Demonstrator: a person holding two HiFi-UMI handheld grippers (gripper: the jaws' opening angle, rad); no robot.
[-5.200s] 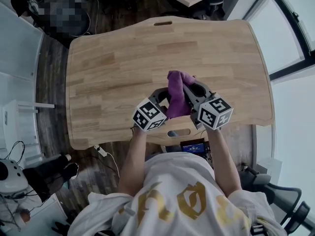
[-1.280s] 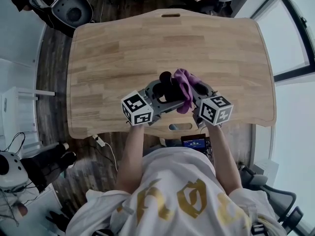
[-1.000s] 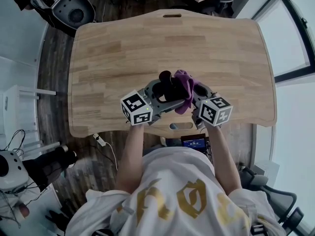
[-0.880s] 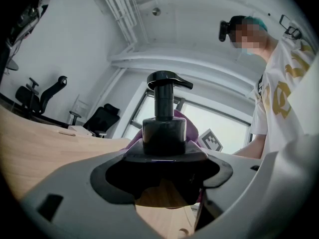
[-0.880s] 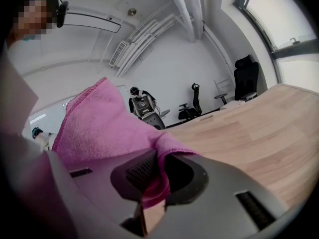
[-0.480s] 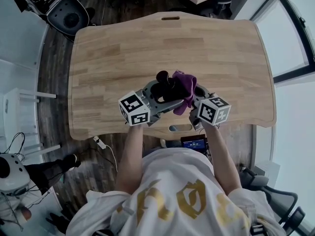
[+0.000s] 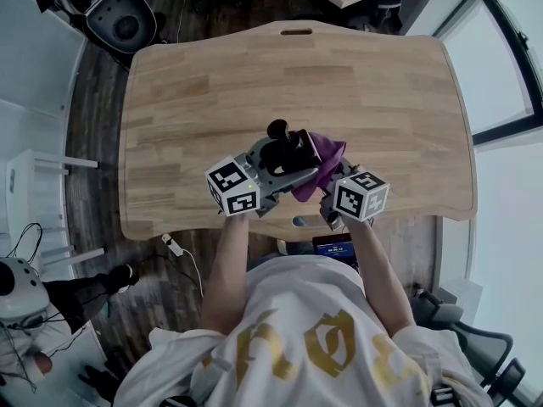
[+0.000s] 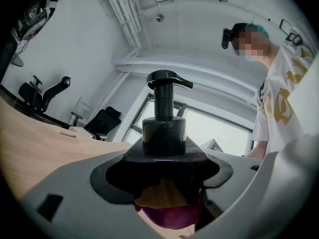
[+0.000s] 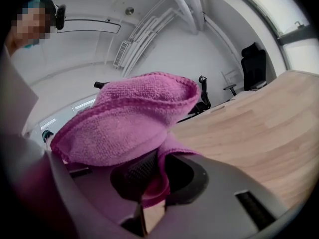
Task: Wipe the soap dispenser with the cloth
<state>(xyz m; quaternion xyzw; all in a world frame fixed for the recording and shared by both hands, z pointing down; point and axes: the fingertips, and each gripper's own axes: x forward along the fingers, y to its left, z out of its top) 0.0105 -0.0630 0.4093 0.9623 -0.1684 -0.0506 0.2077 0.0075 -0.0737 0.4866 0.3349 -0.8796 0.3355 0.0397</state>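
The person's left arm (image 7: 225, 265) reaches forward over the near edge of the table (image 7: 195, 83). The left gripper (image 8: 164, 169) is tipped up, so its view looks at the ceiling. Its jaws are closed tight on the body of the soap dispenser (image 7: 287, 149). The dispenser is black, and its pump top sticks out past the jaws. It is too dark to see what is inside it.

Just to the right is the purple cloth (image 7: 324, 155). It touches the right side of the dispenser, and a bit of it shows under the dispenser too. The right gripper (image 9: 149, 183) pinches a fold of the cloth between its jaws. The rest of the cloth puffs up over the jaws in a soft heap. The right arm (image 7: 377, 270) bends in from the right, so both grippers meet over the near middle of the table.

The wood is bare to the left, to the right and on the far side, so there is lots of room there. The near edge is right below the grippers.
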